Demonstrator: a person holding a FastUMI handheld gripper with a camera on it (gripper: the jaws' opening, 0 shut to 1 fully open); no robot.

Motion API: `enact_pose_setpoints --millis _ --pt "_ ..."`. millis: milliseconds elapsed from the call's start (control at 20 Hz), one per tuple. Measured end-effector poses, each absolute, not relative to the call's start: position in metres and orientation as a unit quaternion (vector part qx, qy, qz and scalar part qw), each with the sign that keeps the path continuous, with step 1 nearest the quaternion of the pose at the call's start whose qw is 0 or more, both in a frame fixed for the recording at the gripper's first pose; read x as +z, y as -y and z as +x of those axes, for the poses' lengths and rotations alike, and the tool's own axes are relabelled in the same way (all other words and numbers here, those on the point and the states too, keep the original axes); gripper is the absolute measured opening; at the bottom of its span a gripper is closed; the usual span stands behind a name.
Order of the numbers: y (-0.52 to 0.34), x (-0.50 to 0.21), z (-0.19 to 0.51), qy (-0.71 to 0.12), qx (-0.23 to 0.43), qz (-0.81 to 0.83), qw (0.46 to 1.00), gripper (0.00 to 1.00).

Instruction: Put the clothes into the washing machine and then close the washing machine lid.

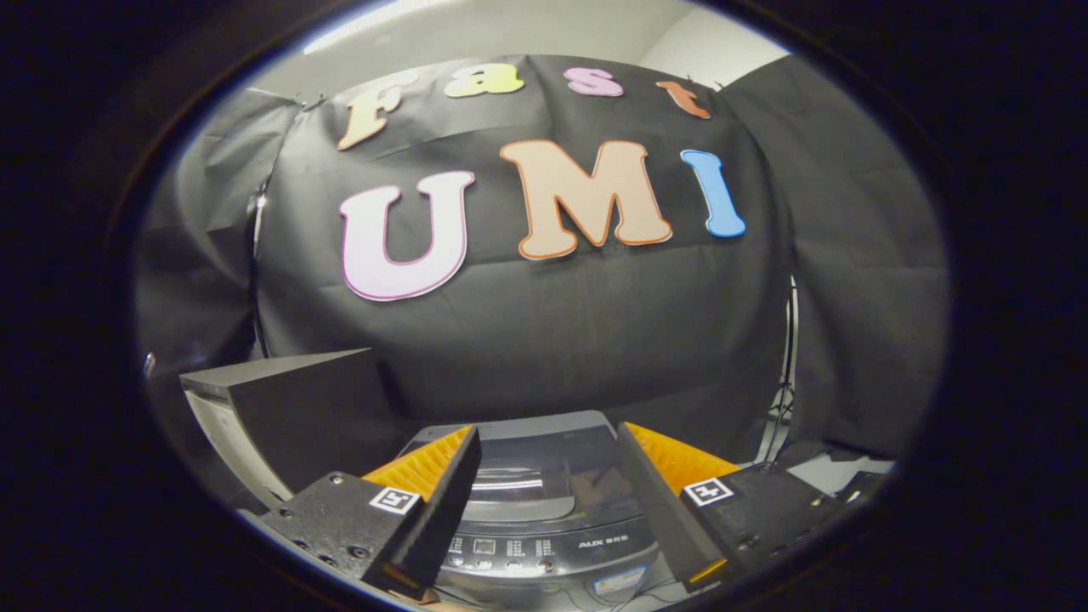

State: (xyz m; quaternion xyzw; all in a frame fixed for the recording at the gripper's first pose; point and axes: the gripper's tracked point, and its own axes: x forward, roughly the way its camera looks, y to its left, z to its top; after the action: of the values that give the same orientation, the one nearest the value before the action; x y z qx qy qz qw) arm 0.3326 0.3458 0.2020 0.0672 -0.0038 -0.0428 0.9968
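Gripper view: the gripper [544, 476] is held with fingers apart, nothing between them; the washing machine [544, 544] is seen just ahead, its lid [531, 476] closed; a dark box [289, 408] stands beside it; free room is left above.

There was one washing machine [544, 501] in the booth, a small grey top-loader, and it had one lid [531, 472], dark and see-through, lying flat over the tub. Along its front ran one control panel [510, 548] with a single row of small buttons, too tiny to count surely. One gripper [544, 510] stood over it, and it had two fingers [442, 501], spread apart with nothing between them but the machine below. Each finger carried one square marker tag [396, 500], so two tags in all. To the left of the washing machine stood one dark box [297, 416]. Behind everything hung one black cloth wall [595, 340].
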Motion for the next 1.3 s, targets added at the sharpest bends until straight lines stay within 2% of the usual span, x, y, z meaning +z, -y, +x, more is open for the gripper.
enact_pose_setpoints --millis 450,1300 --pt "-0.344 0.160 0.261 0.040 -0.023 -0.017 0.999 0.97" --pt "-0.361 0.064 0.176 -0.022 0.017 0.013 1.000 0.97"
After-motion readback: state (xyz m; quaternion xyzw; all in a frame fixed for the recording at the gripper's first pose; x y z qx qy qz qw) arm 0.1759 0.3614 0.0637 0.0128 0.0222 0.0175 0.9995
